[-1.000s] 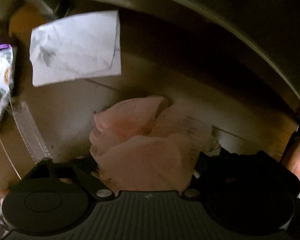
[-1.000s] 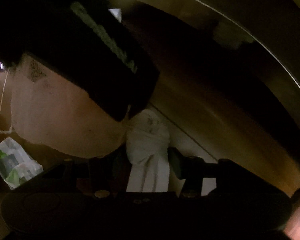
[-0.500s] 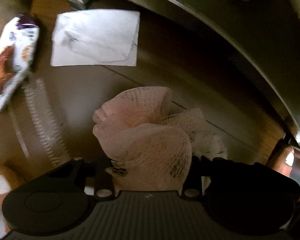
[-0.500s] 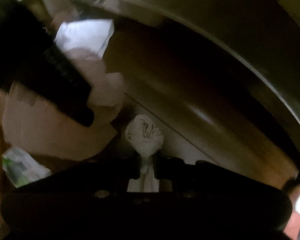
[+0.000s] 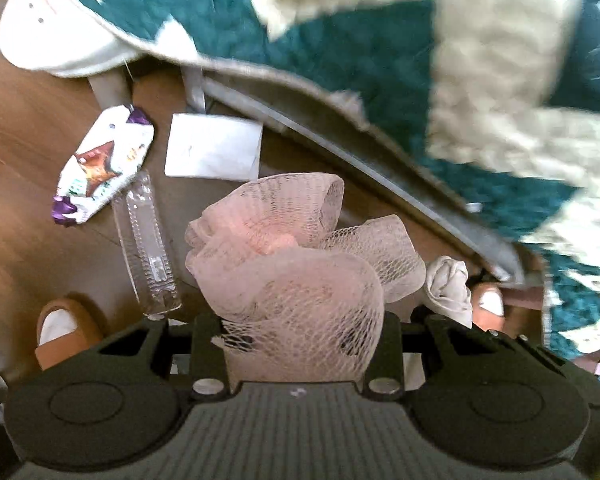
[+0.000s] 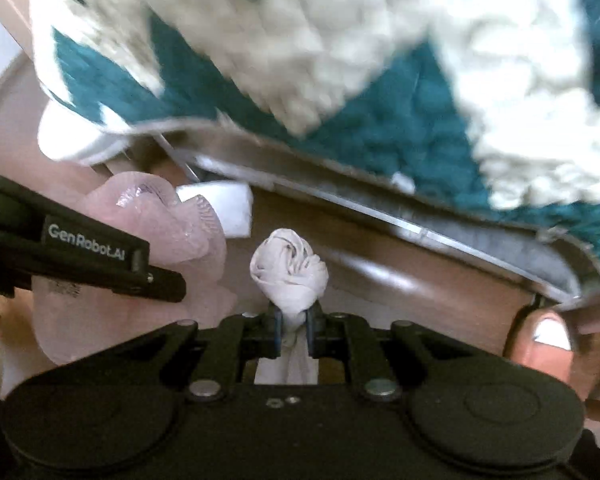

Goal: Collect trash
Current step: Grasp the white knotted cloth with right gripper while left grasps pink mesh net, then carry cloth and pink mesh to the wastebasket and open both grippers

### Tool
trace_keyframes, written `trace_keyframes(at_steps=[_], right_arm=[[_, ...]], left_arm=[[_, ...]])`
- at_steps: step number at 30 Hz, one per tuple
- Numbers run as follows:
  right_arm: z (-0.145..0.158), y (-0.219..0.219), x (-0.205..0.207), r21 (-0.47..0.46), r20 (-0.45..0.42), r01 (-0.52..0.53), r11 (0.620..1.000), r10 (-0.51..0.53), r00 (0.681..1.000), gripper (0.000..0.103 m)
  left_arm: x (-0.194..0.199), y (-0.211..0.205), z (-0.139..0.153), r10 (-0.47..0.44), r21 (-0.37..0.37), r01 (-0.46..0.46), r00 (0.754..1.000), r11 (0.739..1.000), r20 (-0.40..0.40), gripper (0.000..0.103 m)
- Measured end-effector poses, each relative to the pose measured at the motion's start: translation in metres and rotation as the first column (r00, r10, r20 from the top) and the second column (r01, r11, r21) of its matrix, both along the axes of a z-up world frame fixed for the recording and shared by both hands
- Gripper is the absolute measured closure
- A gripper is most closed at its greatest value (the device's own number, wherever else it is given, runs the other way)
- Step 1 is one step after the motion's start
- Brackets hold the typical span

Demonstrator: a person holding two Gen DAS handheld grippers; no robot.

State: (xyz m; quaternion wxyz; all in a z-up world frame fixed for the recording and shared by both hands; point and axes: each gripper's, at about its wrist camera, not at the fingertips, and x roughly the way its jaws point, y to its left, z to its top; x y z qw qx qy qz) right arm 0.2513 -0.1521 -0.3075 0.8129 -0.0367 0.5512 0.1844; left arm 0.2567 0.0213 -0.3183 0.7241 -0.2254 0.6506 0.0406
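My left gripper (image 5: 300, 332) is shut on a crumpled pink mesh net (image 5: 292, 264) and holds it above the wooden floor (image 5: 16, 140). My right gripper (image 6: 294, 326) is shut on a twisted white tissue wad (image 6: 288, 272). The wad also shows in the left wrist view (image 5: 450, 286), just right of the net. The net and the left gripper's finger show in the right wrist view (image 6: 160, 228), to the left. On the floor lie a white paper (image 5: 214, 150), a purple and white snack wrapper (image 5: 104, 164) and a clear plastic strip (image 5: 146, 244).
A bed frame edge (image 5: 380, 172) with a teal and cream blanket (image 5: 420, 60) fills the top and right. A white rounded object (image 5: 56, 36) sits at the top left. A slippered foot (image 5: 60, 332) stands at the lower left.
Both grippers have pulled back and up out of the dark space under the bed, with the net and the tissue wad still held. The view is now bright.
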Motion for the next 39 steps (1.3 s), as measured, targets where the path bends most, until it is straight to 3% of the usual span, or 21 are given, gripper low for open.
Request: trace_keyframes(at_steps=[9, 19, 25, 35, 39], right_arm=[[0.119, -0.014, -0.052, 0.077, 0.205, -0.008, 0.997, -0.008, 0.979, 0.092], [0.208, -0.029, -0.09, 0.154, 0.385, -0.021, 0.988, -0.04, 0.922, 0.092], [0.286, -0.027, -0.09, 0.181, 0.516, -0.069, 0.981, -0.035, 0.856, 0.092], [0.406, -0.016, -0.043, 0.199, 0.66, -0.105, 0.974, -0.054, 0.749, 0.092], [0.437, -0.007, -0.018, 0.2, 0.69, -0.084, 0.976, -0.08, 0.719, 0.092]], left_arm=[[-0.054, -0.002, 0.114, -0.041, 0.051, 0.031, 0.974, 0.998, 0.222, 0.066], [-0.088, -0.011, 0.221, -0.072, 0.078, 0.043, 0.9, 0.996, 0.429, 0.066], [-0.085, -0.011, 0.294, -0.078, 0.079, 0.04, 0.821, 0.996, 0.565, 0.066], [-0.048, -0.011, 0.432, -0.151, 0.177, 0.025, 0.646, 0.984, 0.748, 0.065], [-0.02, -0.01, 0.472, -0.16, 0.192, 0.013, 0.608, 0.981, 0.778, 0.065]])
